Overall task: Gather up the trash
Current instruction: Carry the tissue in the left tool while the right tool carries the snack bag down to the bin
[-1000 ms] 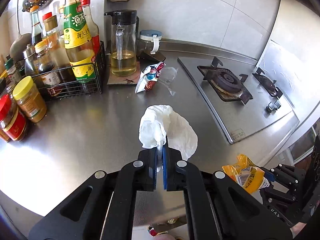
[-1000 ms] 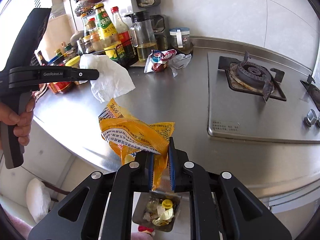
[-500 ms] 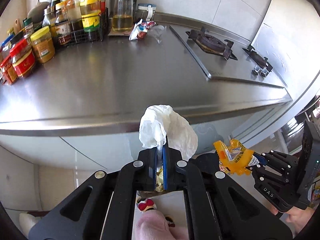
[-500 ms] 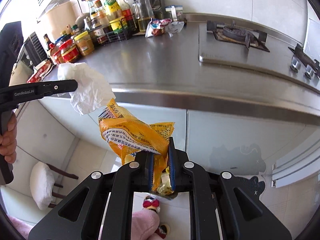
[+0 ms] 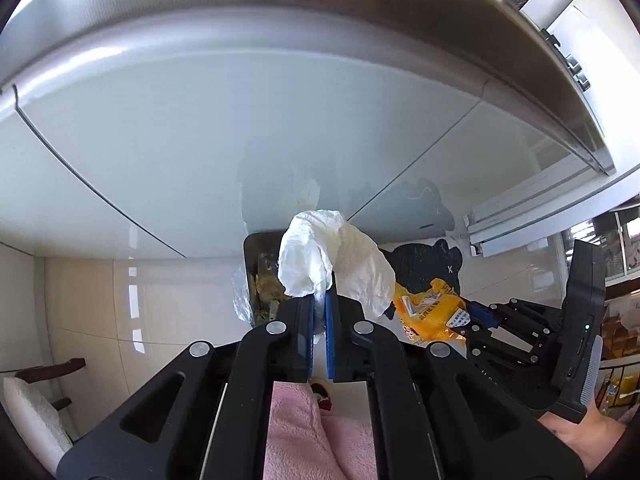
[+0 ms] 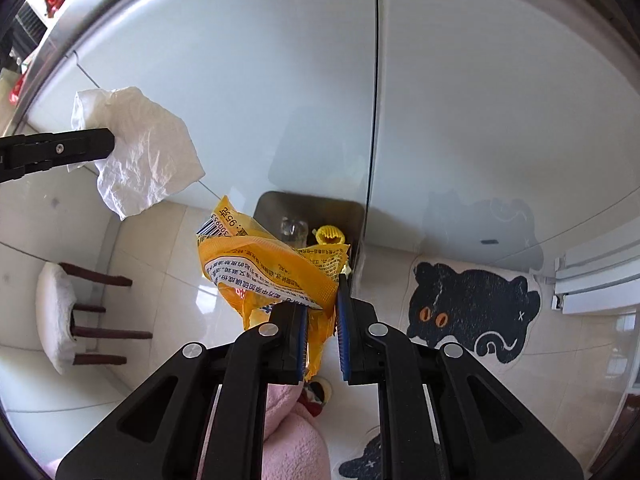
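Note:
My left gripper [image 5: 319,305] is shut on a crumpled white tissue [image 5: 332,258] and holds it over a grey trash bin [image 5: 256,264] on the floor below the counter. My right gripper [image 6: 322,308] is shut on a yellow snack wrapper [image 6: 272,268], just above the same bin [image 6: 308,216], which holds scraps and a yellow cap. The wrapper [image 5: 430,312] and right gripper [image 5: 476,320] show at the right of the left wrist view. The tissue [image 6: 140,152] and the left gripper's finger [image 6: 60,152] show at the left of the right wrist view.
White cabinet doors [image 6: 280,80] stand behind the bin, under the steel counter edge [image 5: 280,12]. A black cat-shaped mat [image 6: 468,312] lies on the tiled floor to the right. A white-cushioned stool [image 6: 56,320] stands at the left. Pink slippers [image 6: 296,440] are below the grippers.
Both grippers have dropped from counter height to below the counter edge, tilting down toward the floor bin, each still holding its trash. The countertop has left both views.

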Available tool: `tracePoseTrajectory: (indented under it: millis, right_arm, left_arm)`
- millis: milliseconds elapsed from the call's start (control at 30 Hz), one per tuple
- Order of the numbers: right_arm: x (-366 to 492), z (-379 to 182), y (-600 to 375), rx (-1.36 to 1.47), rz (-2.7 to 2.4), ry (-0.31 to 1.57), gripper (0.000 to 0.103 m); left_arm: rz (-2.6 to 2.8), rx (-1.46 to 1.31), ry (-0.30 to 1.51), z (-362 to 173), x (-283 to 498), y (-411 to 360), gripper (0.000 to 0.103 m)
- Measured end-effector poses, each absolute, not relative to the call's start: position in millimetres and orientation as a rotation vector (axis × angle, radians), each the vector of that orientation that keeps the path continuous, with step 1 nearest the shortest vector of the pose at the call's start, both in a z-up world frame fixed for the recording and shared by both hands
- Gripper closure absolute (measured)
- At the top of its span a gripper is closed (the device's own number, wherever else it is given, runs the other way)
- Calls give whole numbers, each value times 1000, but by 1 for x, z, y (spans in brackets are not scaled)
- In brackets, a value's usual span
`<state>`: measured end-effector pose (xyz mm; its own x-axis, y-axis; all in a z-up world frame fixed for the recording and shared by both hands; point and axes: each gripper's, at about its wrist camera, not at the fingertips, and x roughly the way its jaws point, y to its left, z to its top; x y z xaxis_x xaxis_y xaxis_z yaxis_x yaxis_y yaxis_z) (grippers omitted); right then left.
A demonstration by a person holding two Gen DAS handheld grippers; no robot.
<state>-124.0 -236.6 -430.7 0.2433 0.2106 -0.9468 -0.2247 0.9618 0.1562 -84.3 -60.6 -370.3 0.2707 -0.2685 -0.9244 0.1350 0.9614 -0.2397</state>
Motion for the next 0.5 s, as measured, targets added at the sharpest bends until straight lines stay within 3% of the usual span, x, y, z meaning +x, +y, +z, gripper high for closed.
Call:
tracePoseTrajectory:
  millis: [300, 500]
  right_arm:
    - [-97, -536, -213, -42, 309, 1441, 89]
    - [-88, -575, -211, 19, 296, 1482, 86]
  left_arm:
    - [-243, -144, 1373, -479, -48, -76, 100]
    - [-228, -164, 1438, -524, -34, -83, 98]
